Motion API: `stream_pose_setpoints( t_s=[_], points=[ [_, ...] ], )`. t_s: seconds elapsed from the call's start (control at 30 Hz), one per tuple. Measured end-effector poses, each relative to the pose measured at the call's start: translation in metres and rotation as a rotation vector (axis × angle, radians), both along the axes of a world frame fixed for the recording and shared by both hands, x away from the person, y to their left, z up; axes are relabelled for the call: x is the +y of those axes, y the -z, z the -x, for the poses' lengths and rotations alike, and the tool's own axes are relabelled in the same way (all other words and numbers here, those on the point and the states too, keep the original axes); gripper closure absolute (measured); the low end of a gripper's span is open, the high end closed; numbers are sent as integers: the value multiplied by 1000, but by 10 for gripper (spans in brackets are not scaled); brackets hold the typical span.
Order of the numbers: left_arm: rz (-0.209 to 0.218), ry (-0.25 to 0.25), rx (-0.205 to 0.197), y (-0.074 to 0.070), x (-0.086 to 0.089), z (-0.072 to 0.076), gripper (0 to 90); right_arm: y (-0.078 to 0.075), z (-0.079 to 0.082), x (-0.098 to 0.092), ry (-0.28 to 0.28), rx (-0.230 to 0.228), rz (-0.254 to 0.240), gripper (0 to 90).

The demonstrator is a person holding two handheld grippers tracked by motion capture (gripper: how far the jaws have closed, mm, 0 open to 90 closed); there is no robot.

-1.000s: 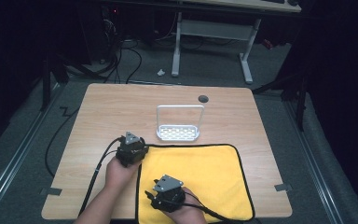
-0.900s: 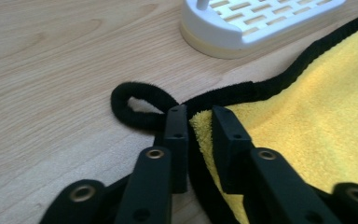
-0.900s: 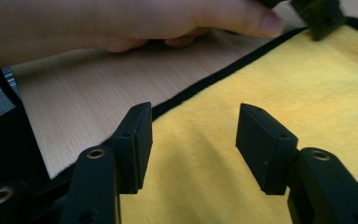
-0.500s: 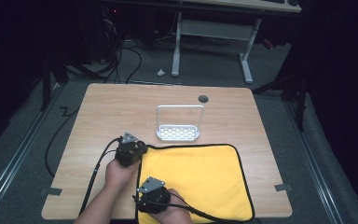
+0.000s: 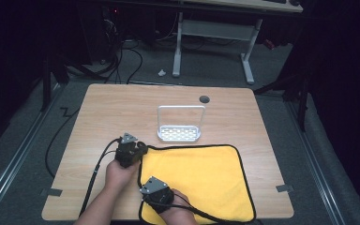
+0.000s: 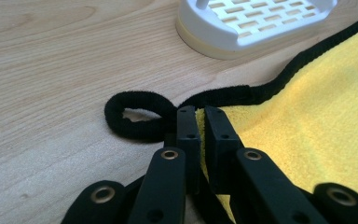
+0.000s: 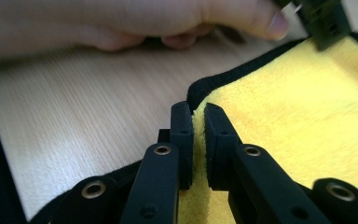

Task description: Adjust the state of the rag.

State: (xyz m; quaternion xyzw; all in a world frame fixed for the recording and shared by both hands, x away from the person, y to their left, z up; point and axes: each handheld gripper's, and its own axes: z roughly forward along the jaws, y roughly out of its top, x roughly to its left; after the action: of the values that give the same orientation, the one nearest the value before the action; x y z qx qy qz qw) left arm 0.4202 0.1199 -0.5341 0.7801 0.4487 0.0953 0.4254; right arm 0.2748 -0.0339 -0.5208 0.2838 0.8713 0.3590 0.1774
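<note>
A yellow cloth with black trim lies flat on the wooden table. My left gripper sits at the cloth's far left corner. In the left gripper view, the gripper is shut on the cloth right beside its black hanging loop. My right gripper is at the cloth's left edge, nearer the front. Its jaws have just been closing, and in the right gripper view the gripper pinches the yellow cloth at the trim.
A white slotted rack with an upright handle stands just beyond the cloth's far edge; its base is close ahead of the left gripper. A round hole marks the table's far side. The left hand lies ahead of the right gripper.
The right hand and its gripper have shifted left across the front of the cloth to its left edge. The left hand has stayed at the far left corner.
</note>
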Motion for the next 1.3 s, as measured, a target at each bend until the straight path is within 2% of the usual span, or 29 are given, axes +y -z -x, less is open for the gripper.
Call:
stream_pose_setpoints(
  t_s=[0.1, 0.3, 0.43, 0.6, 0.87, 0.97, 1.13, 1.3],
  points=[
    [77, -27, 6, -2, 6, -1, 859, -9, 2, -3, 0, -27, -32, 842],
    [125, -62, -16, -12, 13, -1, 860, -25, 1, -4, 2, -81, -79, 844],
    [152, -97, -31, -20, 27, 0, 860, -33, 0, 4, -6, -99, -100, 843],
    [155, -129, -47, -30, 51, 3, 860, -43, -1, 24, -31, -122, -127, 843],
    [121, -190, -83, -49, 101, 15, 859, -55, -1, 71, -104, -153, -167, 842],
    [123, -202, -89, -54, 113, 19, 858, -59, 1, 84, -125, -163, -165, 841],
    [130, -204, -88, -55, 107, 20, 858, -62, 5, 81, -118, -180, -147, 840],
    [125, -181, -87, -53, 81, 18, 857, -64, 7, 56, -86, -194, -134, 840]
  ],
)
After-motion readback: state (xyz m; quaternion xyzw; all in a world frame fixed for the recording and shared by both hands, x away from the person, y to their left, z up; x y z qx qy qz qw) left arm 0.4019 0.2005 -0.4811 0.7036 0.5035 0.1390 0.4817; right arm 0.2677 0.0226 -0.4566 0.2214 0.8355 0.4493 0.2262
